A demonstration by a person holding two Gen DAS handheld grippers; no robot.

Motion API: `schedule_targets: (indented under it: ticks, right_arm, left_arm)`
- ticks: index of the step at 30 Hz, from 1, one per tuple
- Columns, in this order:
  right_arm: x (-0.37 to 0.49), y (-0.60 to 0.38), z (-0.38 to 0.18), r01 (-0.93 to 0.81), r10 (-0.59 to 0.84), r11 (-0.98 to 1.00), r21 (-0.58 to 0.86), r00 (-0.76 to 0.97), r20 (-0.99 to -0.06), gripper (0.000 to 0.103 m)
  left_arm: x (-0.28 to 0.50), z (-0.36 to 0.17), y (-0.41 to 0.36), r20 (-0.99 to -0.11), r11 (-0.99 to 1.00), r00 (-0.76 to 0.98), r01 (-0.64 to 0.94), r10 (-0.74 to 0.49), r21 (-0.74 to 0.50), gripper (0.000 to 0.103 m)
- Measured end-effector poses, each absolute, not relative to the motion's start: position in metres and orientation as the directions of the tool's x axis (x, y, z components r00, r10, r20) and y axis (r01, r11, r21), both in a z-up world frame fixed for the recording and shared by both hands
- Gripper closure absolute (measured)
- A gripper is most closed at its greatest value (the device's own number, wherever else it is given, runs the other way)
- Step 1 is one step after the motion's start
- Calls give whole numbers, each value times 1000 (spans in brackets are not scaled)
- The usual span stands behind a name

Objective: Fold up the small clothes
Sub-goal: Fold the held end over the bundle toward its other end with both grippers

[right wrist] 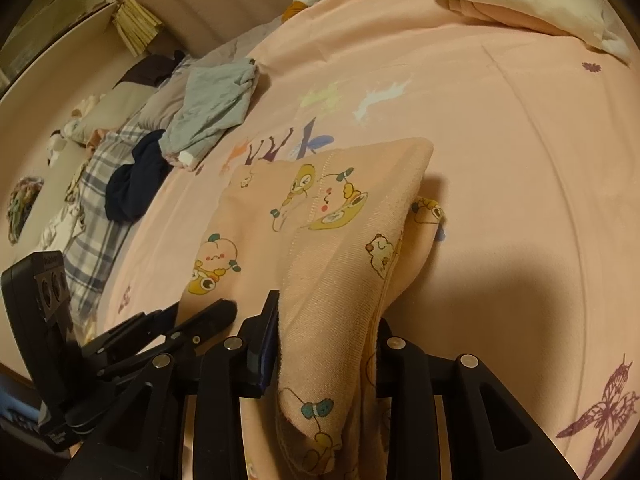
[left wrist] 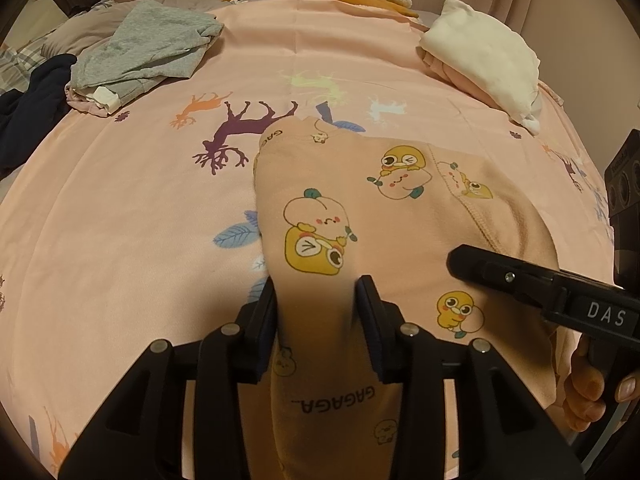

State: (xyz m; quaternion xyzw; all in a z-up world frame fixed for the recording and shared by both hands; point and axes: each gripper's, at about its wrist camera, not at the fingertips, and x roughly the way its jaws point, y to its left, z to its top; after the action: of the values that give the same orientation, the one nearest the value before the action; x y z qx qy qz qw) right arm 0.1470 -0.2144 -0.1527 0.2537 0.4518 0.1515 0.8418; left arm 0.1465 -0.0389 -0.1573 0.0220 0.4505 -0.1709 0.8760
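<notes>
On the bed's smooth pink sheet point(left wrist: 120, 240) lies a soft peach garment point(left wrist: 400, 216) printed with cartoon ducks, its ribbed fabric bunched between both grippers: the left gripper point(left wrist: 318, 304) and right gripper point(right wrist: 326, 320) each pinch a fold, jaws part-closed.

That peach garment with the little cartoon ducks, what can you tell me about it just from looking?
The peach garment looks like soft knit cotton, printed with yellow ducks, round peach-like figures and the word GAGAGA. It has stitched seams and is partly folded over itself. Its far end lies on the pink bedsheet while the near edge is lifted. The left gripper and the right gripper each have a bunch of it between their jaws.
</notes>
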Motion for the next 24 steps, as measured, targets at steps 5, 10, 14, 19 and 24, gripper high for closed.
schedule_targets:
  ticks: [5,10,14,19,24]
  right_arm:
    - [147,-218,-153,-17,488,819,573,546,-681,72]
    - [145,-224,-154,-3,489,812,584,550,-677,72]
    - [144,-228,-154,8,488,807,590,554,-674,72]
    - [143,-232,-154,21,488,800,599,559,-671,71]
    - [141,-239,-154,38,484,793,608,567,-667,71]
  left_arm:
    - [146,-158,-36,-798,943,536,314,-276,-115,60]
    - [145,-158,-36,-798,943,537,313,-274,-113,59]
    - [144,-158,-33,-798,943,538,313,-271,-110,59]
    - [140,-158,-30,-798,946,541,308,-265,-105,56]
    - [137,-158,-24,-800,949,542,298,-257,-102,50]
